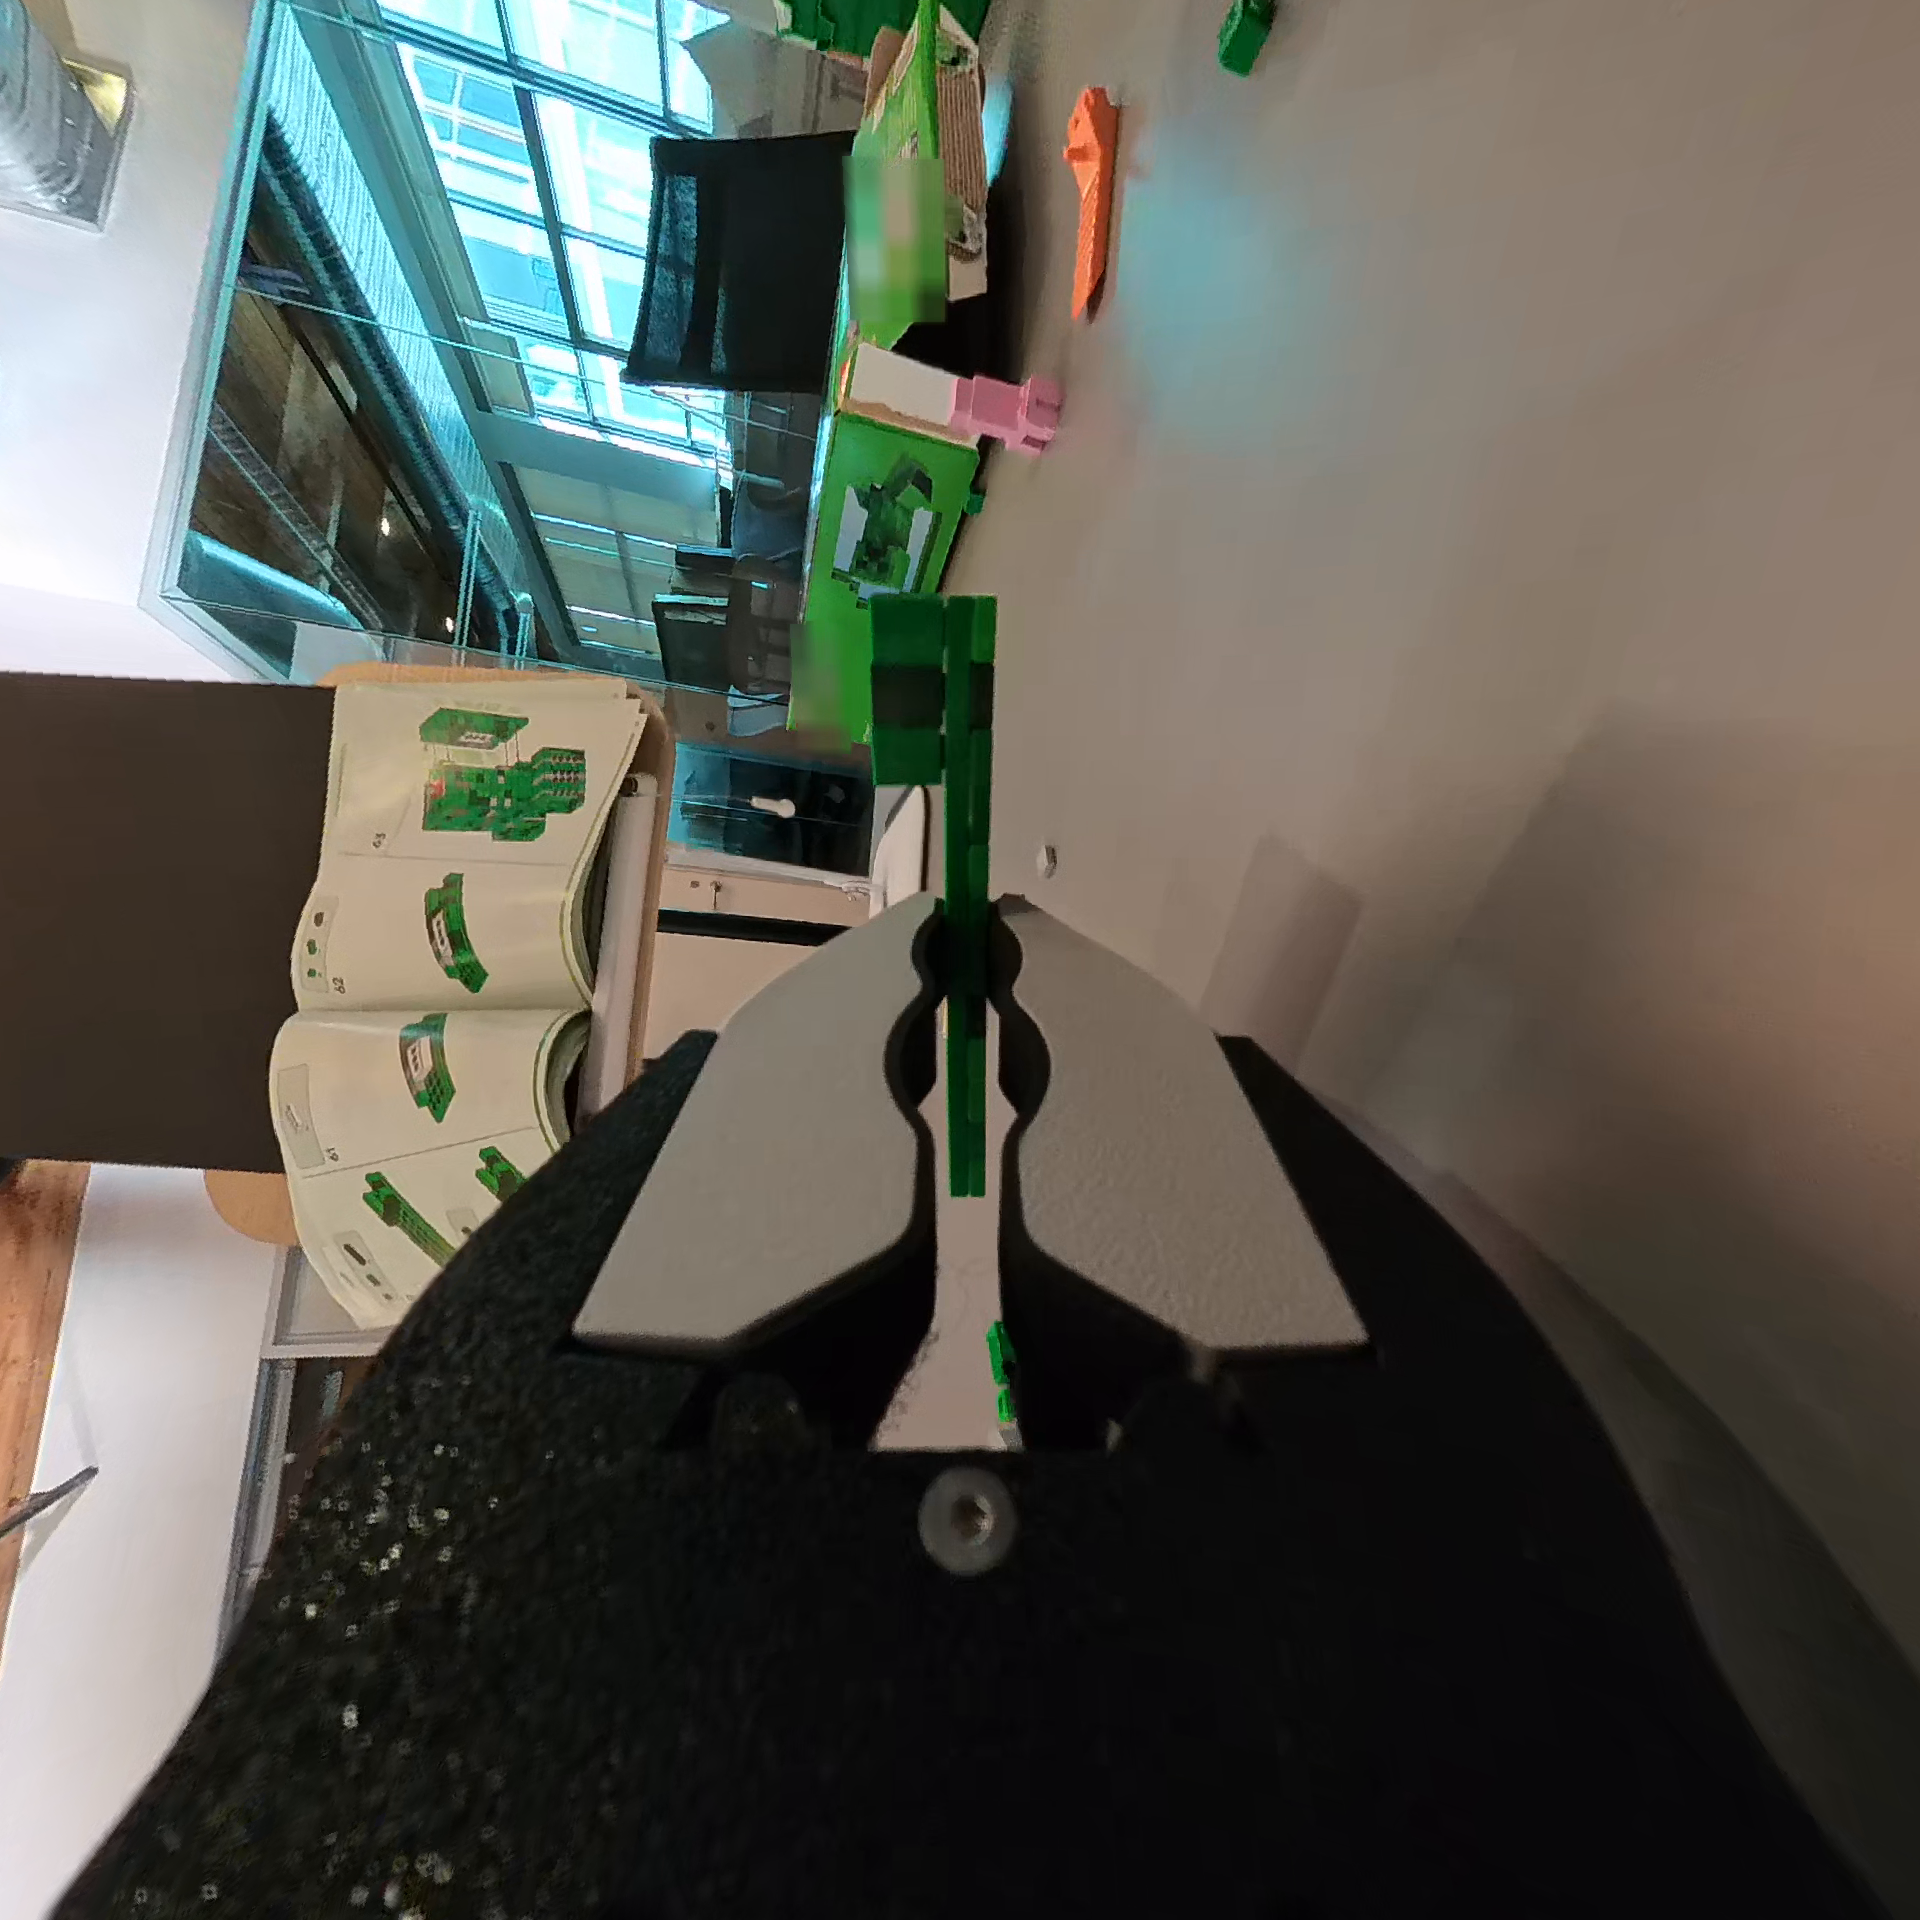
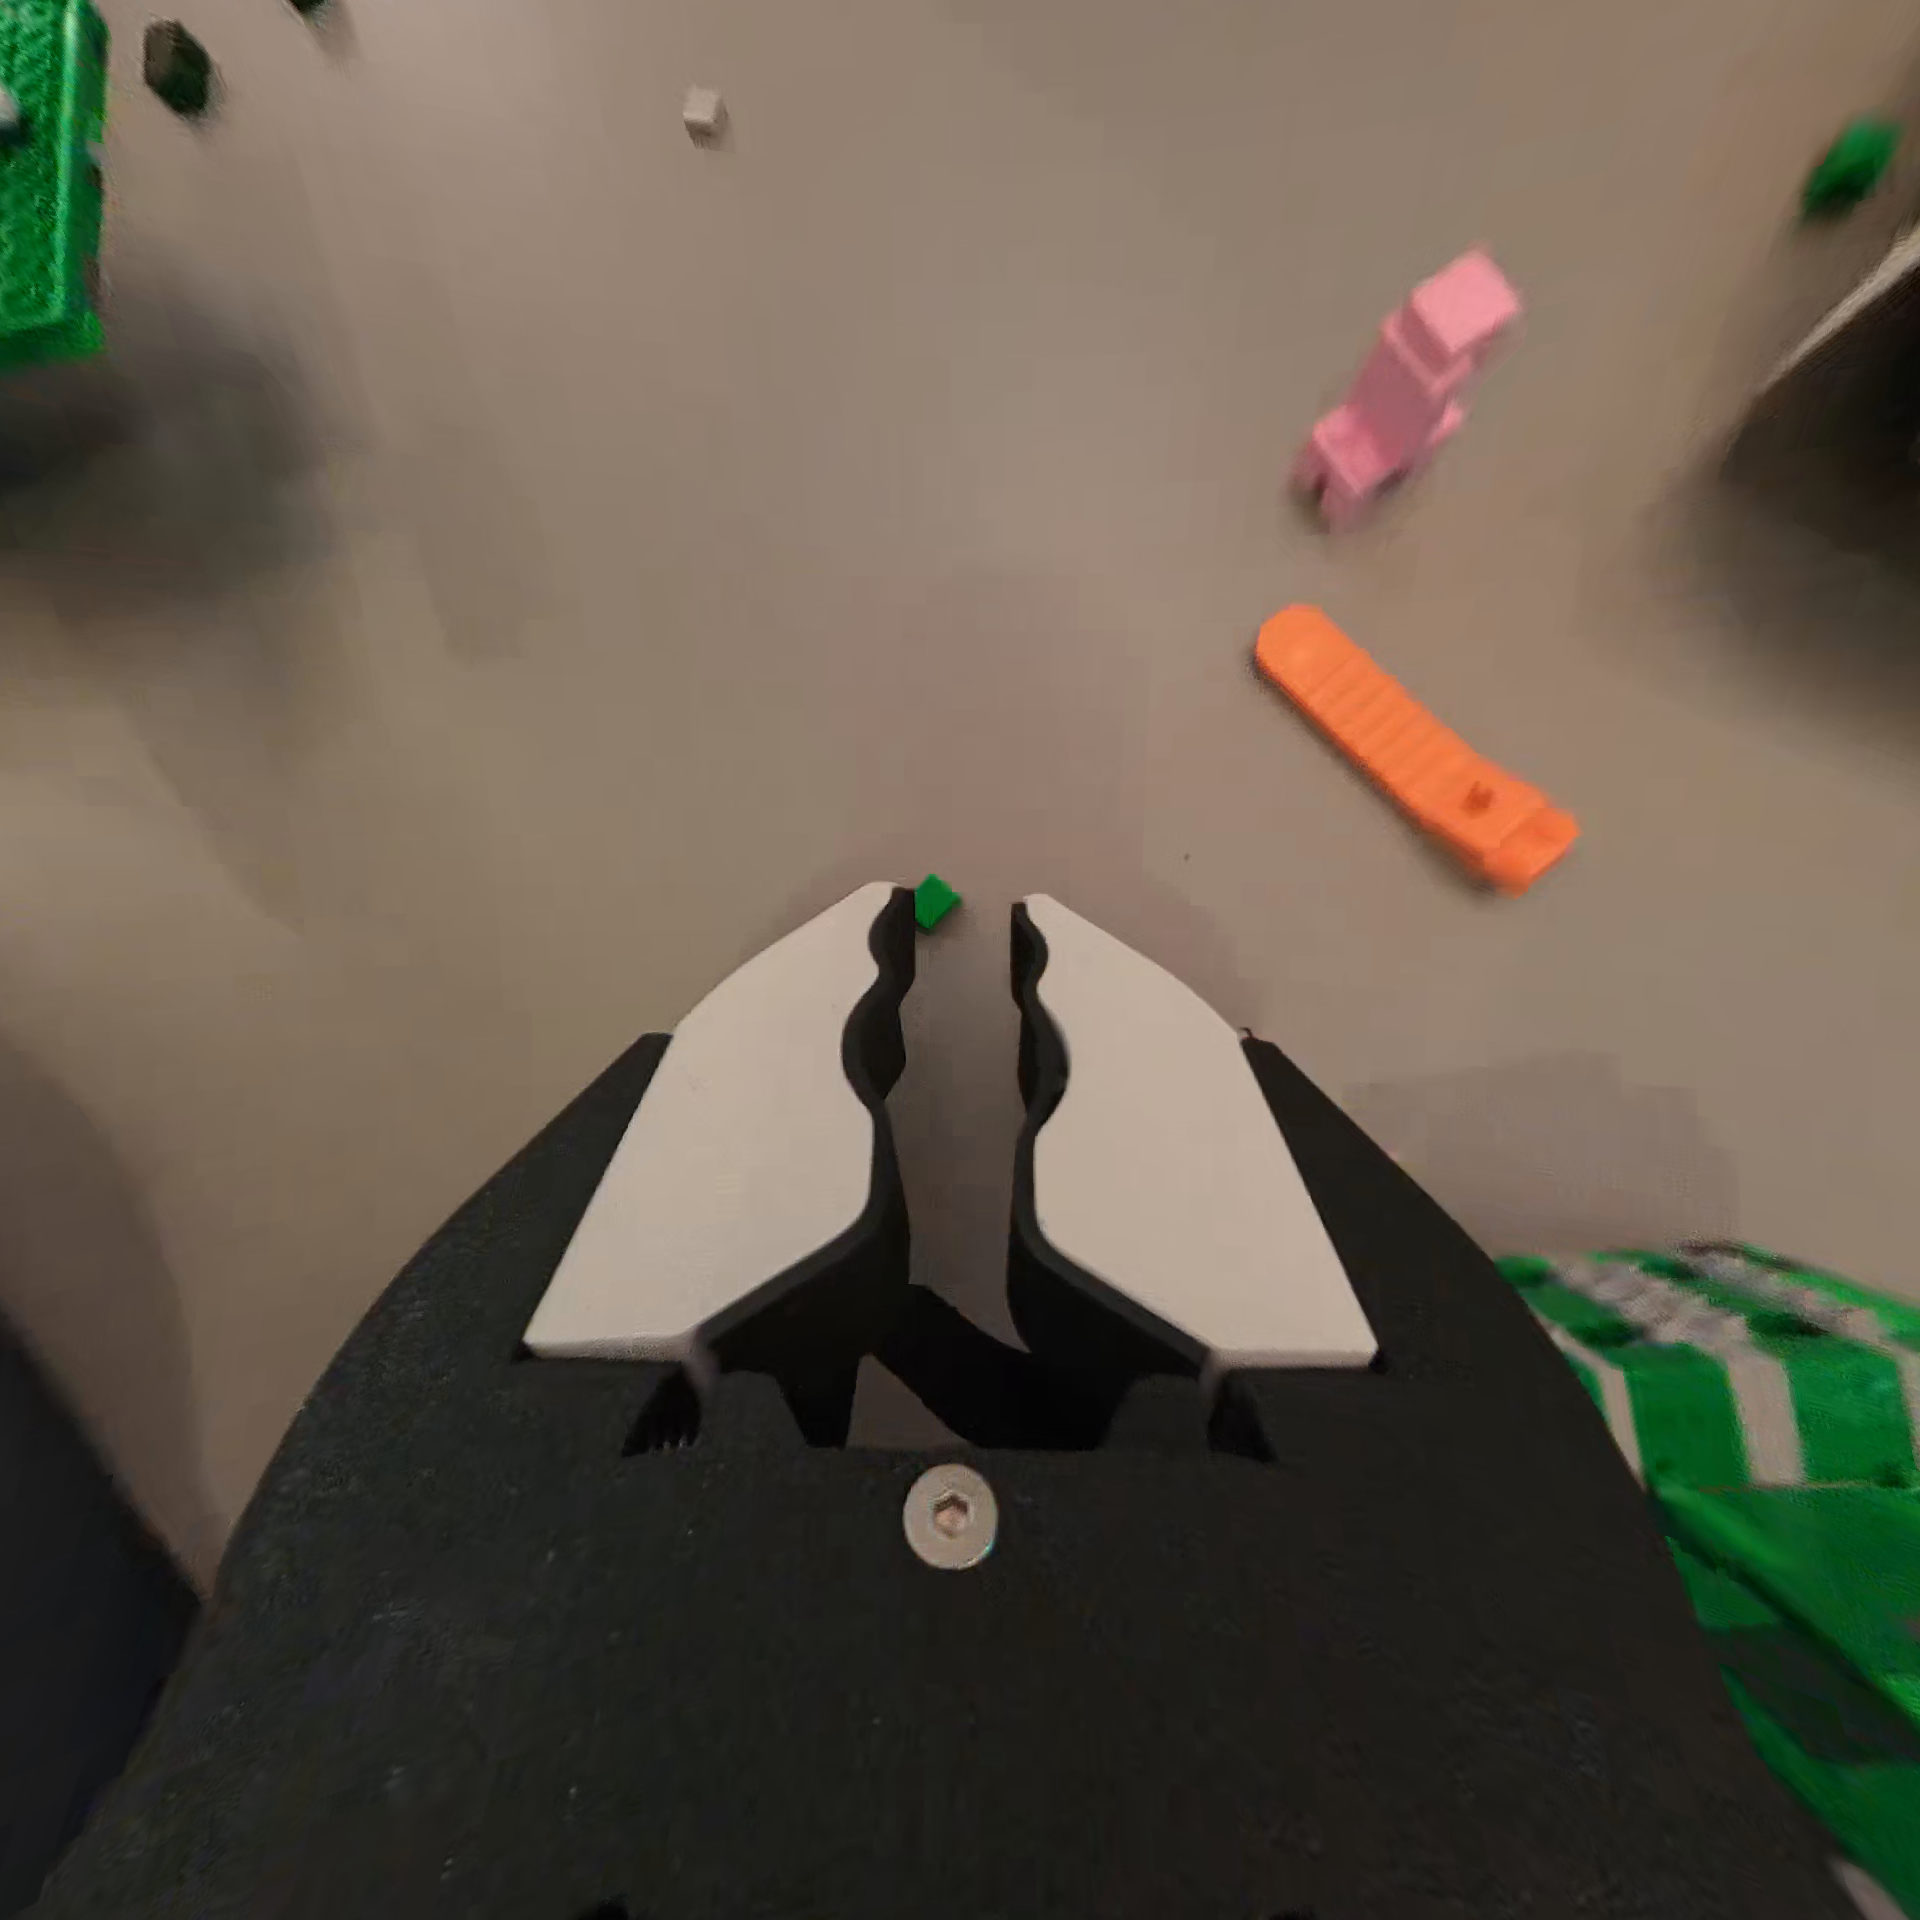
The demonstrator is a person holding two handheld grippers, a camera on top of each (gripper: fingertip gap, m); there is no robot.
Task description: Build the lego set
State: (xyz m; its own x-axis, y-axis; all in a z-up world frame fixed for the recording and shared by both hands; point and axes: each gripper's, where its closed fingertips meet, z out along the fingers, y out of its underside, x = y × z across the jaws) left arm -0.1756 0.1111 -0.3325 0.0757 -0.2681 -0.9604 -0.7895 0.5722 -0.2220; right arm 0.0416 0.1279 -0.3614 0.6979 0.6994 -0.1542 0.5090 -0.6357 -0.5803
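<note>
Green plate assembly [image 1: 966, 883] was clamped edge-on in the left hand-held gripper [image 1: 968, 920], above the counter [image 1: 1455, 727].
Beyond it, a pink figure [image 1: 1013, 412] and an orange separator [image 1: 1093, 197] were seen. The right hand-held gripper [image 2: 961, 914] was held partly open and empty, a small green piece [image 2: 935, 900] just beside its left fingertip.
</note>
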